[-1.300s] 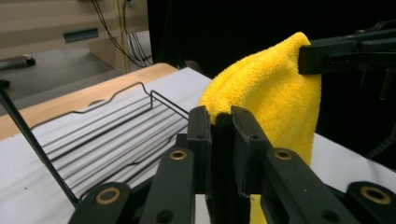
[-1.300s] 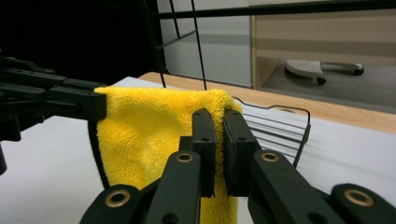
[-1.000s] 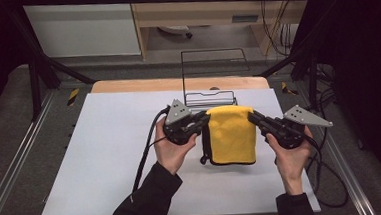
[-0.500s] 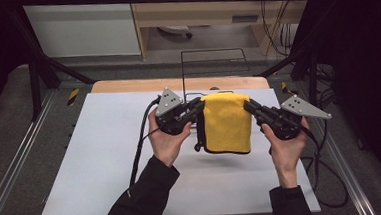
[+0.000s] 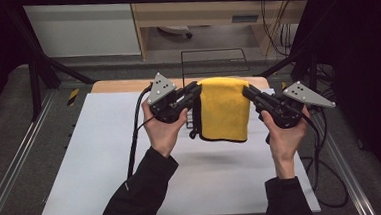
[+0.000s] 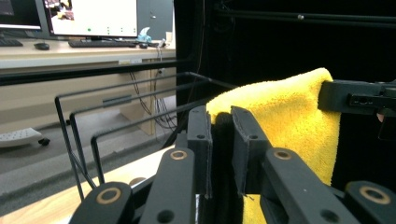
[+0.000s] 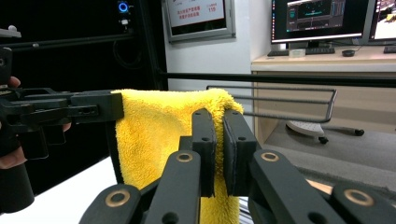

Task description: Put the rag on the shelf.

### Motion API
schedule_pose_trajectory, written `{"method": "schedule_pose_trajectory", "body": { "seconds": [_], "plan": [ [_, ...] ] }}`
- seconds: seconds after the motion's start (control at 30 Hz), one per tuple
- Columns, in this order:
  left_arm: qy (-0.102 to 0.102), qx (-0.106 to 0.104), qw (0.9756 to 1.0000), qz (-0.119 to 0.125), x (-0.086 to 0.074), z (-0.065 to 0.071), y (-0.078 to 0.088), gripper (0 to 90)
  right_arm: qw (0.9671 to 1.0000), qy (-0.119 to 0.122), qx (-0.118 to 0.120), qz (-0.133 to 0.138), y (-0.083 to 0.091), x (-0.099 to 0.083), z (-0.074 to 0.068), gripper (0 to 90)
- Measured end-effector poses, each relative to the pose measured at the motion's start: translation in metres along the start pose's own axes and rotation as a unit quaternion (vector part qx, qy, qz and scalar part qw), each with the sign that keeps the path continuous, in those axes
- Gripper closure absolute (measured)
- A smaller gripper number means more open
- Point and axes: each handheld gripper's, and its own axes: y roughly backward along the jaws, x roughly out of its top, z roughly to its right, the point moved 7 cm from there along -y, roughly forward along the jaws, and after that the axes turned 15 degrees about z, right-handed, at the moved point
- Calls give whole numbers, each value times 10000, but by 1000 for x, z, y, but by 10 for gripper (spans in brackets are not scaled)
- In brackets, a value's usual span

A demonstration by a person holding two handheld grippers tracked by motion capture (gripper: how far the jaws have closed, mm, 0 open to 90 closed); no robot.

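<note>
High view: left gripper (image 5: 193,93) and right gripper (image 5: 250,93) — jaws clamped on yellow towel (image 5: 223,108) (no readable label).

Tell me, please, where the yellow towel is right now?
In the high view, the yellow towel hangs above the table's far middle, pinched between the left gripper and right gripper.

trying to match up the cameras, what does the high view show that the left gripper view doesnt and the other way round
The high view alone shows the white table top, the person's sleeves and both hands. The left gripper view alone shows a desk with a monitor and keyboard behind the wire rack. Both show the yellow towel hanging folded, with the left gripper and the right gripper each shut on a top corner.
</note>
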Motion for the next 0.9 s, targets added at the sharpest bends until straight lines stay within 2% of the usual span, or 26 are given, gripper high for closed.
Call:
{"method": "schedule_pose_trajectory", "body": {
  "seconds": [0.5, 0.7, 0.9],
  "plan": [
    [-76, 78, 9993, 347, 35, -8, -12, 787, 9995, 65, 15, 305, -16, 28, -1, 850],
    [-37, 136, 9989, 453, 48, -14, -17, 787, 9992, 60, 9, 401, -27, 38, -3, 850],
    [-98, 151, 9981, 585, 64, -18, -21, 787, 9988, 61, 8, 477, -39, 52, -2, 850]
  ]
}}
